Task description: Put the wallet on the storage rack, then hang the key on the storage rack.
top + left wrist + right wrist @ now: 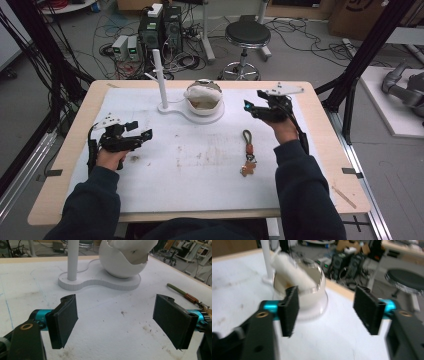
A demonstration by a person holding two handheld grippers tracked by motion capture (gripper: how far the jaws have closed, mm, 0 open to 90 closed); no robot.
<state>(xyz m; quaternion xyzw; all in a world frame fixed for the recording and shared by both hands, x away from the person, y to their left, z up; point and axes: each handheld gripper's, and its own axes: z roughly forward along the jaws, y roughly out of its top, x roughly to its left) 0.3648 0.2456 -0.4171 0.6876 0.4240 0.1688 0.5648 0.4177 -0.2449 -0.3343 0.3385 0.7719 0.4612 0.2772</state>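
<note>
A white bowl (205, 106) stands on a white base plate (172, 107) at the back middle of the table, with a white wad (202, 92) resting in it. A white post (159, 75) rises from the same base. A brown keychain (247, 152) with a looped strap lies flat on the mat, right of centre. My left gripper (140, 131) hovers open at the left, nothing between its pads (63, 320); the bowl (122, 265) and post (72, 260) are ahead of it. My right gripper (252, 102) is open just right of the bowl (312, 302), apart from it.
A white mat (190, 170) covers most of the wooden table (75, 130). Beyond the far edge are a black stool (246, 35), computer towers (160, 27) and floor cables. Black frame posts (370, 50) stand at both sides. The keychain strap (183, 293) lies to the left gripper's right.
</note>
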